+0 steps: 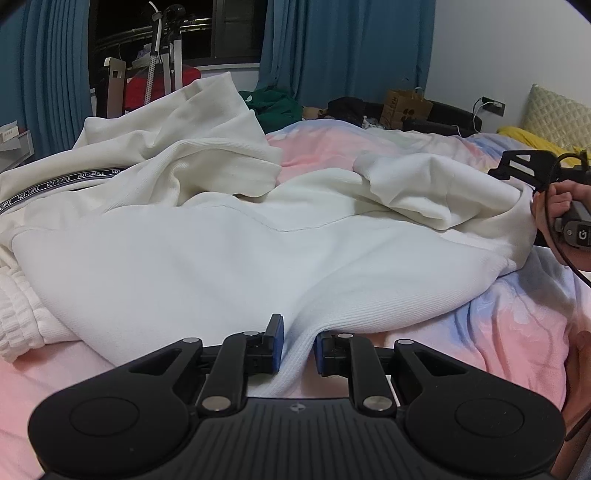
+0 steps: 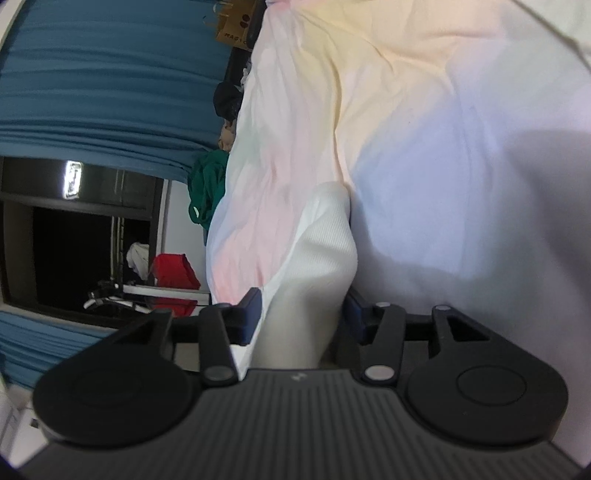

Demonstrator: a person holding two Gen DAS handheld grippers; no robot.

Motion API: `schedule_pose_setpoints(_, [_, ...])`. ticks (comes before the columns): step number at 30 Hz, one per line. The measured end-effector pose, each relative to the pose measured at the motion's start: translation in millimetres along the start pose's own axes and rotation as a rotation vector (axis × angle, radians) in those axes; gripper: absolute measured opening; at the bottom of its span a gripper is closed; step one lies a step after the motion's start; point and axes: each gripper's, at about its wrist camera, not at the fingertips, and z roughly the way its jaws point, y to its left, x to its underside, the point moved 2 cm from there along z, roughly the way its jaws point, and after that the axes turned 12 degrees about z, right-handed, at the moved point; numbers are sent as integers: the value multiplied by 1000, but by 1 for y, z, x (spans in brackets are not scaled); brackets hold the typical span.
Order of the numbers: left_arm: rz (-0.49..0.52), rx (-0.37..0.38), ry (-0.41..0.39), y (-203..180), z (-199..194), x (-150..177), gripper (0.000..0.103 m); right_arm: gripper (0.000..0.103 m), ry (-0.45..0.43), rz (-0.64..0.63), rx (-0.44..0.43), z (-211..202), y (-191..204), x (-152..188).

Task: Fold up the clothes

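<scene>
Nearest us, our left gripper [image 1: 298,345] pinches a ribbed fold of the white garment [image 1: 236,258] between its blue pads [image 1: 277,343], the jaws drawn close onto the cloth at its near hem. From there the garment spreads away across the pastel pink and blue bedsheet [image 1: 517,317], rumpled, with a lettered black band [image 1: 55,184] running along its left side.

In the right wrist view, our right gripper [image 2: 303,317] has a white fold of the same garment standing between its jaws, which stand apart; we cannot tell whether the pads still touch the cloth. That view is rolled on its side.

Farther off, a green garment [image 1: 275,105] and a brown paper bag [image 1: 406,107] lie at the far edge of the bed. Behind them hang blue curtains [image 1: 343,48] around a dark window [image 1: 155,26].
</scene>
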Motion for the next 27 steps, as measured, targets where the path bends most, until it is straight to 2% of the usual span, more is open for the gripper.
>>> schedule_pose_setpoints(2, [-4,1,0,1,1,0,18,21,-2,-43,31,3,2,-4])
schedule_pose_setpoints(5, [-13,6,-1,2,2,0,18,11,-73,-209,84,-5,20,-4])
schedule_pose_setpoints(7, [-21,10,-4,3,2,-1,18,6,-164,-306,44,-20,38,-3])
schedule_pose_setpoints(10, [-35,18,-8,4,2,-2,18,6,-280,-348,-53,-43,52,-7])
schedule_pose_setpoints(13, [-35,18,-6,3,4,-3,18,6,-333,-294,23,-45,37,-21])
schedule_pose_setpoints(16, [-32,17,-4,2,4,-4,18,5,-317,-165,97,-42,7,-39])
schedule_pose_setpoints(20, [-32,19,-3,2,3,-5,20,5,-309,-98,133,-42,-9,-46])
schedule_pose_setpoints(22, [-33,24,-3,3,1,-6,25,5,-318,-113,134,-44,-5,-44])
schedule_pose_setpoints(26, [-48,40,-4,6,-9,-7,48,6,-368,-217,141,-53,9,-34])
schedule_pose_setpoints(27, [-52,50,-9,7,-13,-8,52,6,-387,-243,138,-55,14,-33])
